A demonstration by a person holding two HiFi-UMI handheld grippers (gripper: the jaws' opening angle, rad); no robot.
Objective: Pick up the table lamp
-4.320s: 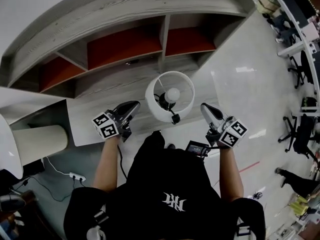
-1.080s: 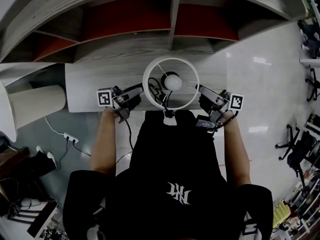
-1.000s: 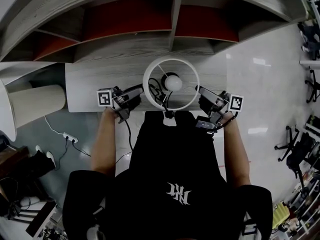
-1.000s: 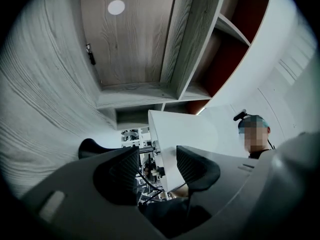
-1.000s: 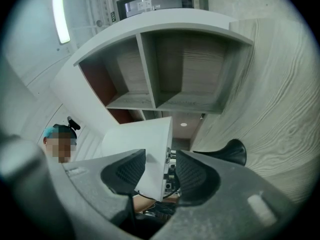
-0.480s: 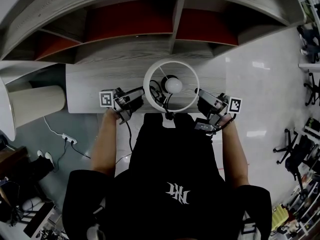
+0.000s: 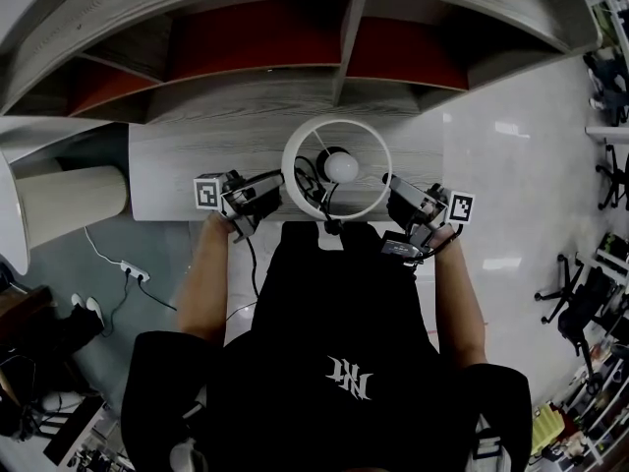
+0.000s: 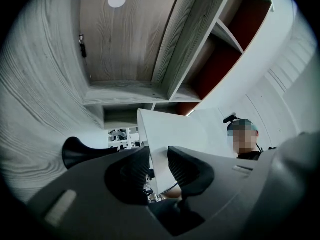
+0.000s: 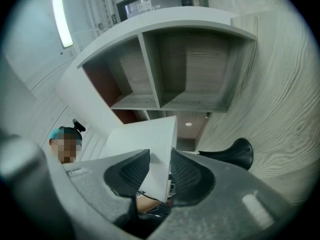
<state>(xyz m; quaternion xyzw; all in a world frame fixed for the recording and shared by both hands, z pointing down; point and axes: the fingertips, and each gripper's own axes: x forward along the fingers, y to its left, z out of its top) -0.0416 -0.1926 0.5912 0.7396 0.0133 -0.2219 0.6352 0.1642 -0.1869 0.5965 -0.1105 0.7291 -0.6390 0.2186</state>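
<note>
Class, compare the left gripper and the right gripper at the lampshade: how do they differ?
The left gripper clamps the lampshade's left rim; the right gripper clamps its right rim. The left gripper's marker cube faces the head view squarely; the right gripper's looks tilted. Shared: both have just been closing, with the shade wall between their jaws.

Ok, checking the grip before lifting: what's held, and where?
The lampshade: left gripper and right gripper jaws have just closed on its wall, on opposite sides.
</note>
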